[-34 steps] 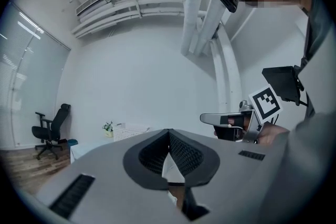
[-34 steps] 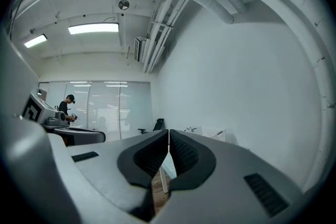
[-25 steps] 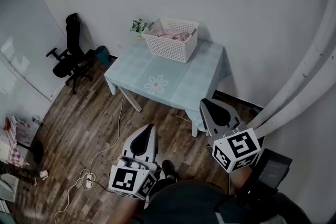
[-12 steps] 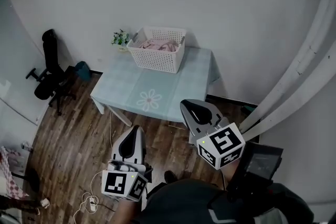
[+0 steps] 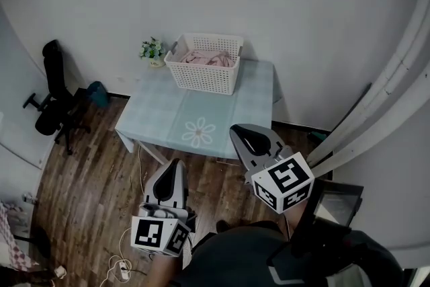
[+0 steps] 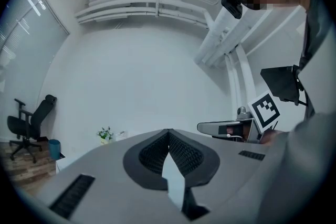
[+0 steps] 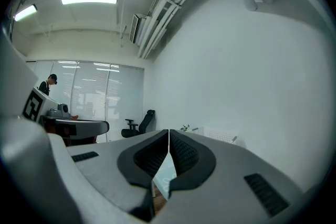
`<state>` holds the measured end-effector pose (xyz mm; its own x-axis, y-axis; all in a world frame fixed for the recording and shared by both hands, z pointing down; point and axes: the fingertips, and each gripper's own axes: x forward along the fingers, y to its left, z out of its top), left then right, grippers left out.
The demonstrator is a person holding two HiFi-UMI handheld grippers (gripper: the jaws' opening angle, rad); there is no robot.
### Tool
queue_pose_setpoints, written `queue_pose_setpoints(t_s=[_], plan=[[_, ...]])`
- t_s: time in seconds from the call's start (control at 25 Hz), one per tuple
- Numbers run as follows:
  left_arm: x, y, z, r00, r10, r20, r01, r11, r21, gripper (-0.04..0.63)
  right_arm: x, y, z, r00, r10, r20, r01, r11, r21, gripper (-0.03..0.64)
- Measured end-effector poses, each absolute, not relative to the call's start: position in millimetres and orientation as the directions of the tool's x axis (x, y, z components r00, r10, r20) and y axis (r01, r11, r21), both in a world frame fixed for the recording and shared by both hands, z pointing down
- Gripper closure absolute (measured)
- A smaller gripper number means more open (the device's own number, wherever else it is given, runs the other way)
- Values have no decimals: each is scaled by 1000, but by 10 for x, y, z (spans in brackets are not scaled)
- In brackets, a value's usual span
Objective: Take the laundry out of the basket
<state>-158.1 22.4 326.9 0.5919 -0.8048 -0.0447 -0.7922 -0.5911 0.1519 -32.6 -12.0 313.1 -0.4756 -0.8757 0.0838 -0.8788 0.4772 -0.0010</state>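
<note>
A white slatted laundry basket (image 5: 203,70) stands at the far edge of a pale blue table (image 5: 168,111) with a flower print. Pink laundry (image 5: 207,58) lies inside it. My left gripper (image 5: 176,165) is held over the wood floor, short of the table's near edge; its jaws are shut and hold nothing (image 6: 168,132). My right gripper (image 5: 240,131) hovers at the table's near right corner, also shut and holding nothing (image 7: 168,134). Both point level toward the table, well away from the basket, whose rim (image 7: 220,136) shows faintly in the right gripper view.
A small potted plant (image 5: 152,50) sits on the table beside the basket's left end. A black office chair (image 5: 50,94) stands on the floor at the left. White wall lies behind the table, pipes (image 5: 396,91) run at the right, and cables (image 5: 121,269) trail on the floor.
Both grippers have come closer to the table, and the table and basket now sit nearer the middle of the head view. Both pairs of jaws stay shut.
</note>
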Motion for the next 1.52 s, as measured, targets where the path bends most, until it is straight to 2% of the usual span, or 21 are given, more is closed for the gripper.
queue_pose_setpoints(t_s=[0.2,0.36,0.48,0.68,0.92,1.04,1.52], plan=[[-1804,33,3393,599,-801,-11,-791,-593,150,588,-483,-281,3159,-459,-883,98,-887,462,8,598],[-1868,-139,3340,615,-788,-38,-772,-611,175,588,-550,-443,3129,-449,-888,101,-891,453,20,598],[-1904,-318,3467,614,-789,17,-781,-605,156,588,-551,-606,3135,-440,-891,111,-895,445,22,598],[-1800,-603,3353,637,-770,-29,-755,-631,179,588,-480,-922,3115,-435,-894,102,-898,439,16,598],[-1719,-1105,3389,628,-778,12,-770,-618,156,588,-342,-1412,3119,-434,-897,89,-901,435,-11,598],[-1602,-1391,3301,636,-771,-26,-758,-630,170,588,-281,-1641,3111,-448,-891,73,-894,449,-12,598],[-1193,-2273,3299,624,-781,32,-779,-618,107,588,187,-2558,3108,-442,-894,68,-896,443,2,598]])
